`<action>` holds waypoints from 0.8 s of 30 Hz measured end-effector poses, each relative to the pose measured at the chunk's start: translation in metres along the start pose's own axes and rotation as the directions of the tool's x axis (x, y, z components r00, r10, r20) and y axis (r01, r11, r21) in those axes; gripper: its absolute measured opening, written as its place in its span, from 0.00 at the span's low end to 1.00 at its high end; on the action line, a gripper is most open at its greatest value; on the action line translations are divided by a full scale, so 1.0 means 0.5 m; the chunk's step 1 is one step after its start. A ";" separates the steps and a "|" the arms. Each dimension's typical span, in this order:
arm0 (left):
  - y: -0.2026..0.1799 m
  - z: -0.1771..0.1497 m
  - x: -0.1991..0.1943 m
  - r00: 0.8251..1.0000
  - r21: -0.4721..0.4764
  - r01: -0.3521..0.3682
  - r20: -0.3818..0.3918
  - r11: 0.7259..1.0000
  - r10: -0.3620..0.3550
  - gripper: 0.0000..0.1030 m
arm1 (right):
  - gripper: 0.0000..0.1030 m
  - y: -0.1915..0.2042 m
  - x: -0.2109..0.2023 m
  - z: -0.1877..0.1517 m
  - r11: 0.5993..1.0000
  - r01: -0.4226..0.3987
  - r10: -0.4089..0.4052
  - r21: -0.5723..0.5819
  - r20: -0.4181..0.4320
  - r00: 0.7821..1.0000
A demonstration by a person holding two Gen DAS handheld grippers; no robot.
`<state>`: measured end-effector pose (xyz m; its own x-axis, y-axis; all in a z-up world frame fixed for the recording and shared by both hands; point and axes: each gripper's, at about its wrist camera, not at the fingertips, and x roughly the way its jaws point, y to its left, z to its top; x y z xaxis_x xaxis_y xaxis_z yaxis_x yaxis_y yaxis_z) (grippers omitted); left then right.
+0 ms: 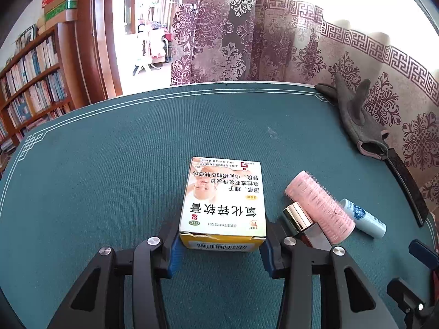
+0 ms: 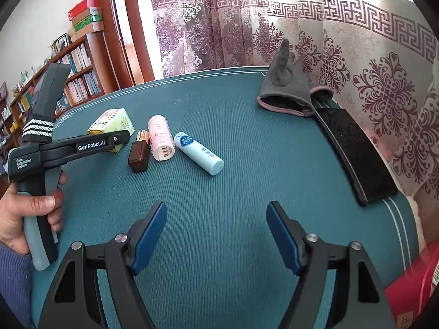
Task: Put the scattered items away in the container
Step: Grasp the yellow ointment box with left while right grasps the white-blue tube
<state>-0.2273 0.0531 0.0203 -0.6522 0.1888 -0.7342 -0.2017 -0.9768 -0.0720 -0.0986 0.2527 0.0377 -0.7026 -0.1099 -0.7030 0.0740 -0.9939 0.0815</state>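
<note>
left gripper pads flank box end, contact unclear; right gripper wide, empty; roller, tube beside.

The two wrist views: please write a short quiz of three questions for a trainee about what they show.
1. True or false: the left gripper has its fingers on either side of the ointment box.
2. Which item lies between the lipstick and the white tube? A) grey glove B) pink hair roller C) black tray
3. Fill in: the right gripper is ____ and holds nothing.

Key: 1 true. 2 B, the pink hair roller. 3 open.
</note>
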 end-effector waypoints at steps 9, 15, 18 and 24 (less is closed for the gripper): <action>0.000 -0.005 -0.005 1.000 -0.005 0.007 0.004 1.000 -0.007 0.45 | 0.56 0.014 0.070 0.075 0.997 0.041 -0.042 -0.072 -0.007 0.999; 0.008 -0.009 -0.008 1.000 -0.029 0.009 0.002 1.000 -0.009 0.45 | 0.51 0.034 0.111 0.076 0.993 -0.011 0.004 -0.118 -0.063 0.998; 0.007 -0.009 -0.013 1.000 -0.035 0.010 0.004 0.999 -0.010 0.45 | 0.33 0.052 0.109 0.073 0.987 -0.016 0.006 -0.162 -0.060 0.998; 0.001 -0.016 -0.042 1.000 -0.032 0.015 0.025 0.999 -0.014 0.45 | 0.20 0.051 0.090 0.055 0.994 -0.037 0.030 -0.107 -0.072 0.997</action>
<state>-0.2079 0.0478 0.0305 -0.6675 0.2053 -0.7158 -0.1883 -0.9765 -0.1045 -0.1477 0.2227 0.0278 -0.6477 -0.1397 -0.7490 0.1754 -0.9840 0.0319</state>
